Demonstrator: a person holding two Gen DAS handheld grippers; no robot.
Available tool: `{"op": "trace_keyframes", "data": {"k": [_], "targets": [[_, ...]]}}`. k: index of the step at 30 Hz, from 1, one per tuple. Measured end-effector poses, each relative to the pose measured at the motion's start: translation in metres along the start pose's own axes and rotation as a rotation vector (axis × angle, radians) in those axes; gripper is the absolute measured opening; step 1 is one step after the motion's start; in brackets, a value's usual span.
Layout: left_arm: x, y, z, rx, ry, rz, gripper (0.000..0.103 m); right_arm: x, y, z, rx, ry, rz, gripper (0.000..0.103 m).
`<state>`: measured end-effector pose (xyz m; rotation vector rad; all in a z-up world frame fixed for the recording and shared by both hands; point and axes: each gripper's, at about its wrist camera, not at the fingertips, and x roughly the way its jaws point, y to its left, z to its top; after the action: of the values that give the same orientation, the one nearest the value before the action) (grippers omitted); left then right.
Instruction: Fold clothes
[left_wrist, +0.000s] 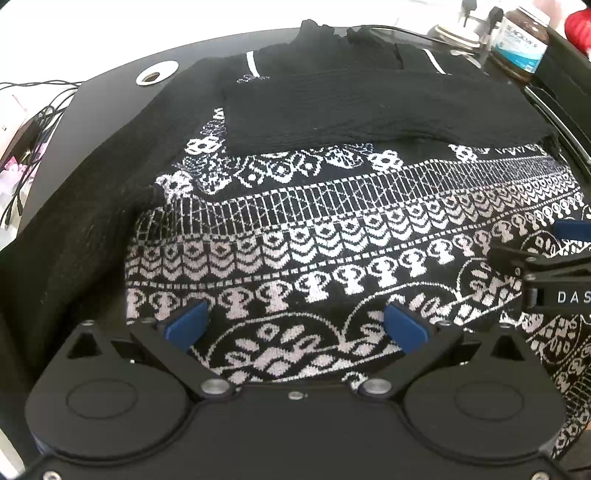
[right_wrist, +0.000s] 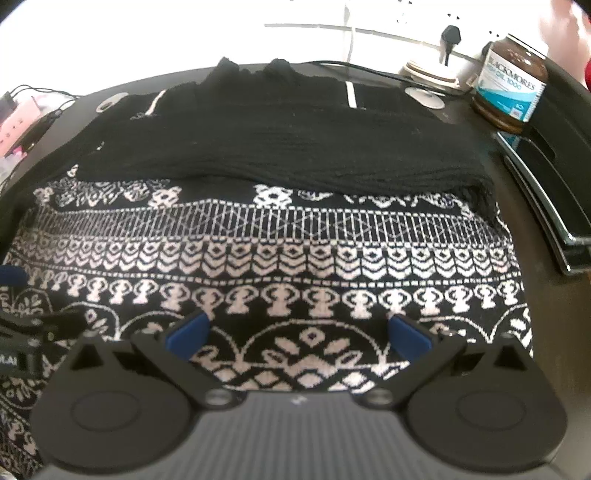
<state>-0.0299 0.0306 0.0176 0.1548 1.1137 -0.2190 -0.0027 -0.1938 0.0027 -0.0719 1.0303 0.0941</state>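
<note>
A black knitted sweater with white patterned bands (left_wrist: 332, 229) (right_wrist: 280, 258) lies spread on a dark table. One black sleeve (left_wrist: 369, 110) (right_wrist: 280, 147) is folded across its chest. The other sleeve (left_wrist: 74, 229) trails off to the left. My left gripper (left_wrist: 295, 325) hovers open over the patterned lower part, nothing between its blue pads. My right gripper (right_wrist: 297, 332) is open too, above the same hem area further right. Its blue pad (left_wrist: 572, 229) shows at the right edge of the left wrist view.
A brown supplement bottle (left_wrist: 522, 40) (right_wrist: 511, 85) stands at the back right beside a small dish (right_wrist: 430, 72). A flat black box (right_wrist: 550, 184) lies along the right edge. Cables (left_wrist: 33, 110) hang off the left side. A round grommet (left_wrist: 157, 72) sits in the table (left_wrist: 110, 110).
</note>
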Motion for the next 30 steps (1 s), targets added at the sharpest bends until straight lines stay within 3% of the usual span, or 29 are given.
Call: {"op": "trace_keyframes", "data": {"k": [9, 13, 15, 18, 22, 27, 30], "targets": [[0.003, 0.002, 0.006, -0.022, 0.052, 0.015, 0.103, 0.002, -0.001, 0.003, -0.008, 0.010, 0.010, 0.102], [-0.012, 0.012, 0.002, -0.168, 0.095, -0.031, 0.103, 0.005, -0.003, 0.009, -0.042, 0.031, 0.033, 0.102], [-0.028, 0.014, -0.007, -0.215, 0.070, -0.064, 0.103, 0.006, -0.004, 0.011, -0.052, 0.035, 0.039, 0.102], [-0.058, 0.019, -0.031, -0.252, -0.004, -0.057, 0.103, 0.007, -0.004, 0.012, -0.049, 0.045, 0.039, 0.102], [-0.098, 0.031, -0.076, -0.256, -0.102, 0.029, 0.103, 0.007, -0.003, 0.014, -0.044, 0.055, 0.037, 0.102], [-0.134, 0.048, -0.124, -0.259, -0.209, 0.262, 0.103, 0.006, -0.004, 0.012, -0.044, 0.043, 0.039, 0.102], [-0.132, 0.065, -0.140, -0.327, -0.194, 0.376, 0.103, 0.005, -0.004, 0.009, -0.048, 0.026, 0.042, 0.102]]}}
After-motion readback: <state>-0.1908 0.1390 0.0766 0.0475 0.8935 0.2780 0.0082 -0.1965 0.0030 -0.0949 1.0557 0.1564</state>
